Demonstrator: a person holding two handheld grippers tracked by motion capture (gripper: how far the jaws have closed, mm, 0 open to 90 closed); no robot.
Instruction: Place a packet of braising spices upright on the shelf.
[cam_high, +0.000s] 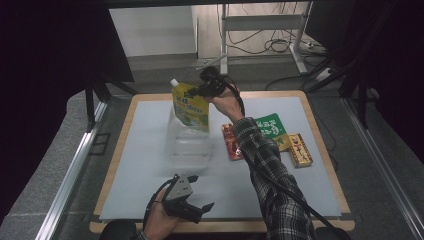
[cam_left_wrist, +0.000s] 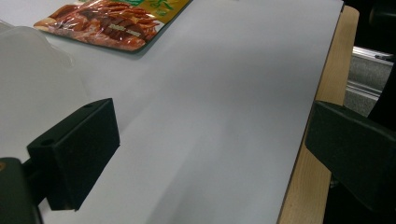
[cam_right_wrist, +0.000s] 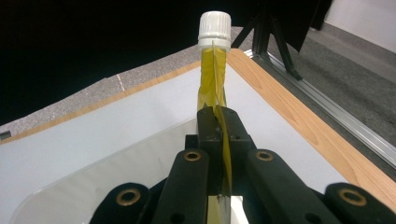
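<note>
The right hand-held gripper (cam_high: 204, 89) is clamping the top edge of a yellow pouch (cam_high: 191, 106), holding it upright above a clear plastic tub (cam_high: 187, 142) that is sitting on the grey mat (cam_high: 150, 150) of the table (cam_high: 320, 135). In the right gripper view the two black jaws are pressing together on the thin yellow seam of the pouch (cam_right_wrist: 219, 140), which is running straight up between them to a white screw cap (cam_right_wrist: 214, 29) beyond the jaw tips. So the pouch is hanging from the hand-held gripper, with the cap at the upper corner away from the hand and the body of the pouch dropping below the jaws toward the tub. In the high view the lower end of the pouch is overlapping the far rim of the tub; whether it is touching the tub cannot be told.

The left hand-held gripper (cam_high: 192, 207) is resting low near the front edge of the table, well apart from the pouch, with its jaws standing wide apart and nothing between them. In the left gripper view the bare mat (cam_left_wrist: 224, 116) is lying between the jaws, with a red snack bag (cam_left_wrist: 105, 28) farther off.

To the right of the tub, beside the person's checked sleeve (cam_high: 265, 160), the red snack bag (cam_high: 231, 142), a green packet (cam_high: 271, 127) and a small yellow box (cam_high: 299, 150) are lying flat on the mat.
</note>
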